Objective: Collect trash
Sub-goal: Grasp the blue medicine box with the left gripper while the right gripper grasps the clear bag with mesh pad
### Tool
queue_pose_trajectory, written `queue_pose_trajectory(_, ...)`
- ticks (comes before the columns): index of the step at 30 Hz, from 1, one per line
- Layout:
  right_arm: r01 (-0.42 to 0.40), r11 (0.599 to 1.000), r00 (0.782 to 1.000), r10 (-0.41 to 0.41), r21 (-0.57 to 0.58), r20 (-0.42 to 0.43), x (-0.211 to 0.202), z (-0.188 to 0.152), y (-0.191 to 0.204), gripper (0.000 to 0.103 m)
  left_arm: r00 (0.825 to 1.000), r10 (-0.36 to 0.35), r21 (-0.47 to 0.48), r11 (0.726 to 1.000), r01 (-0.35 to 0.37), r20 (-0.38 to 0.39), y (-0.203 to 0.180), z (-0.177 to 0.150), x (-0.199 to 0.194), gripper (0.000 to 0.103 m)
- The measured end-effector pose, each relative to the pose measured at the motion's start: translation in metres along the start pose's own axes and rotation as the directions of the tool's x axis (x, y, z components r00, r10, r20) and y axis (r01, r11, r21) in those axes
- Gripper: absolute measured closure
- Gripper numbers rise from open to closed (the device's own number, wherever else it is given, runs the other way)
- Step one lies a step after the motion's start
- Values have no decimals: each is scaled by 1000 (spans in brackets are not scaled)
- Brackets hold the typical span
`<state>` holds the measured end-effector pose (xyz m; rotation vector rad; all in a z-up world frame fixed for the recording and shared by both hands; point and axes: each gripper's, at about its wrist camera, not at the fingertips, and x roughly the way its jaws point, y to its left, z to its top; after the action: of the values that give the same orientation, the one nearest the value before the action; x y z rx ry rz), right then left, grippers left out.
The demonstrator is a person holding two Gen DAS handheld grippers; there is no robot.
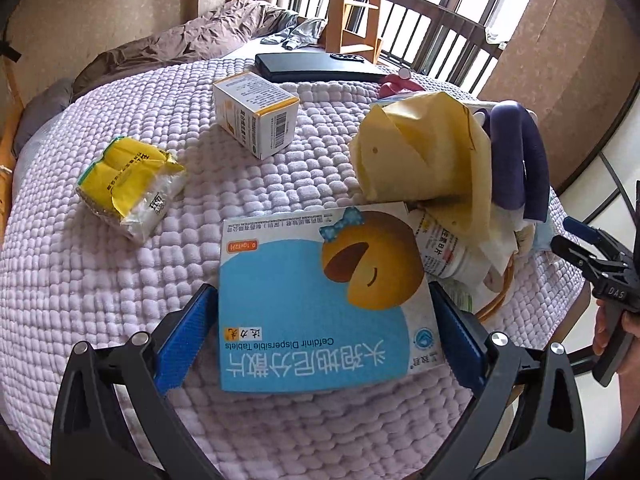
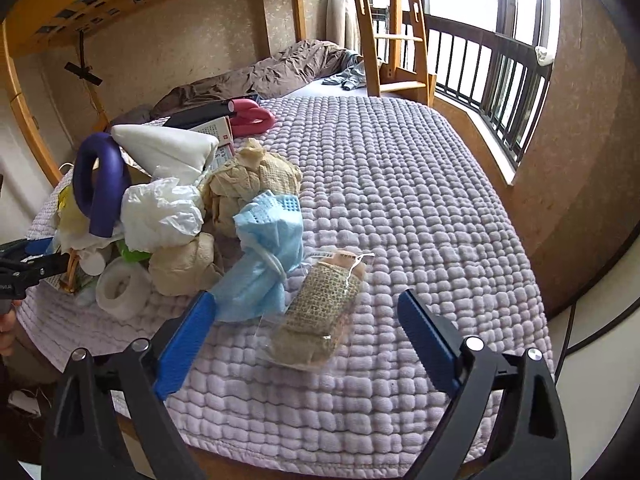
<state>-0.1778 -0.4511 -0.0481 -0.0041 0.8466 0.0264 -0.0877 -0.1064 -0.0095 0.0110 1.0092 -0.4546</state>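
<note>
The bedspread is matt lilac cloth, quilted into soft bumps. The medicine box is smooth printed cardboard with a slight sheen. The clear packet is glossy film over coarse woven fabric. The face mask is matt blue non-woven cloth, and the ladder is varnished wood.

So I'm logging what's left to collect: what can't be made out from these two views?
- Basket, left wrist view: only a rim sliver shows; the heaped trash hides the rest.
- White bottle, left wrist view: label partly covered by the blue box and the yellow paper.
- Left gripper, right wrist view: cut off by the edge.
</note>
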Motion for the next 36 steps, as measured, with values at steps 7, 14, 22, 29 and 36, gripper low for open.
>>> queue_pose_trajectory(7, 9, 1000, 1000, -10, -5, -10, -7, -2, -7, 12, 1000, 5, 22, 1000, -5, 7, -1, -2, 0, 2)
queue_pose_trajectory(14, 63, 998, 997, -62, 19, -52, 6, -6, -17, 29, 1000, 4, 23, 1000, -4, 8, -1, 0, 1, 2)
queue_pose_trajectory(22, 87, 996, 995, -85, 35, -58, 20, 0, -18, 33, 1000, 6, 19, 1000, -6, 10, 0, 2, 0, 2)
queue_pose_trajectory(29, 156, 986, 986, -160, -64, -52, 27, 6, -2, 39, 1000, 4, 21, 1000, -5, 9, 1, 2, -1, 2)
queue_pose_trajectory(36, 91, 996, 993, -91, 0, -79, 26, 6, -6, 56, 1000, 3, 20, 1000, -3, 9, 1, 2, -2, 4)
